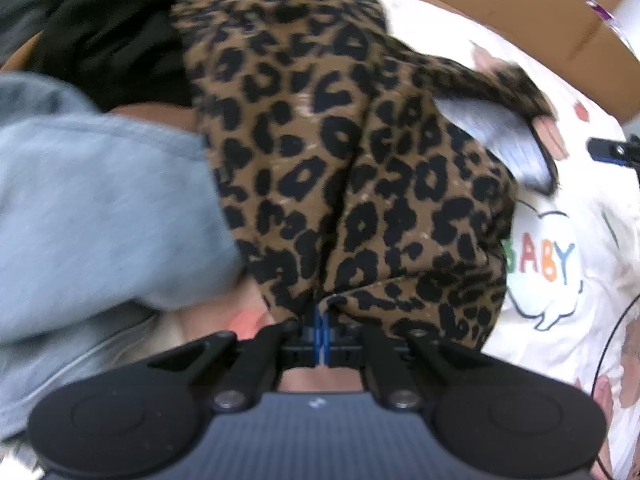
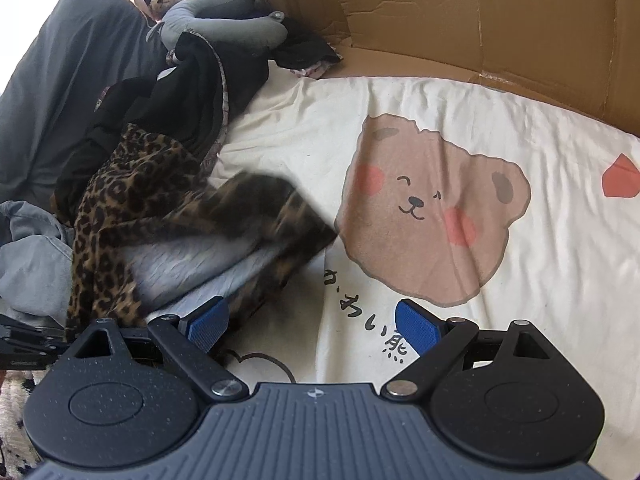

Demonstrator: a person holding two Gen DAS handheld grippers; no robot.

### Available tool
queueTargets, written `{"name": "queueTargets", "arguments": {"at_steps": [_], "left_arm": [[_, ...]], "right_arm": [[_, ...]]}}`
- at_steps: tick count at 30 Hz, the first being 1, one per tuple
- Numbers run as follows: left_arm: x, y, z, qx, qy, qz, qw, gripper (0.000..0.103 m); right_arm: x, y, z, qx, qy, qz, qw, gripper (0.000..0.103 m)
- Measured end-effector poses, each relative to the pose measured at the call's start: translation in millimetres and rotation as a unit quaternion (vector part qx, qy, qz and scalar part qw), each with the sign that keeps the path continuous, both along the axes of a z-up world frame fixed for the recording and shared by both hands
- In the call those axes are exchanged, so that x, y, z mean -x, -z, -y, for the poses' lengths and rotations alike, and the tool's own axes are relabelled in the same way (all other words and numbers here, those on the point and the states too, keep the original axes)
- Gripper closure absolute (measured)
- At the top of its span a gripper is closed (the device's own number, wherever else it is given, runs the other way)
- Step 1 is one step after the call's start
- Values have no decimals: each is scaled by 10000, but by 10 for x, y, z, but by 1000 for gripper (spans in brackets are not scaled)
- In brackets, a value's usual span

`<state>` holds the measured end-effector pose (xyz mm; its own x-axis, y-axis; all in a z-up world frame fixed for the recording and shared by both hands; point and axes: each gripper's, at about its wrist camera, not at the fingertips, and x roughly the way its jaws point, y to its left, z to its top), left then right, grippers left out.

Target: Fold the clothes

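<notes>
Left side of the bed: a pale blue garment (image 1: 92,208) lies bunched, with a black garment (image 1: 116,28) behind it. Both border the leopard garment (image 1: 344,152), which is the item in hand.

Left gripper (image 1: 322,334): jaws pressed together, pinching a gathered edge of the leopard garment. The cloth rises from the pinch and spreads wide ahead of it. The picture is blurred, in keeping with a pull under way. In the right wrist view the leopard garment (image 2: 132,216) trails from the clothes pile at the left across a grey lining or second cloth towards the open sheet (image 2: 540,264); its leading flap is blurred and lies just beside the printed bear (image 2: 432,208).

Right gripper (image 2: 310,326): jaws spread, holding nothing, poised over the sheet just beside the garment's near edge.

Assessment: the step appears to be drawing the leopard garment clear of the pile and onto the open sheet for flattening. Recommended practice:
- Keep the left pinch firm and drag low, so the cloth slides and does not lift the neighbours.
- Watch that the blue and black garments do not ride along; the overlap is close.
- Bring the right gripper to the opposite edge or corner, not the middle, so both grips can tension the cloth flat.
- Lay it well clear of the cardboard wall (image 2: 480,20) on the right.

Which part of the garment is pinched cannot be told.
</notes>
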<state>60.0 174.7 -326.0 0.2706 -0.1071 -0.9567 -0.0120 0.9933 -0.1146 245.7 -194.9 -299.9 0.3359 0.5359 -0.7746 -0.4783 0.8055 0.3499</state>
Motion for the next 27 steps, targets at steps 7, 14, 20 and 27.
{"name": "queueTargets", "arguments": {"at_steps": [7,14,20,27], "left_arm": [[34,-179,-204,88,-550,67,9984,100],[123,-461,-171,263,-672,450,9964,84],[60,-731,70,311,-640,896,9934,65],[-248,-767,109,491,-578,1096,9911,51]], "right_arm": [[-14,15,-28,-21,-43,22,10000,10],[-46,38,-165,-95,-222,62,9997,10],[-187,111,-341,-250,-435,43,9987,18],[-197,239,-556,-103,-838,-230,9962,69]]}}
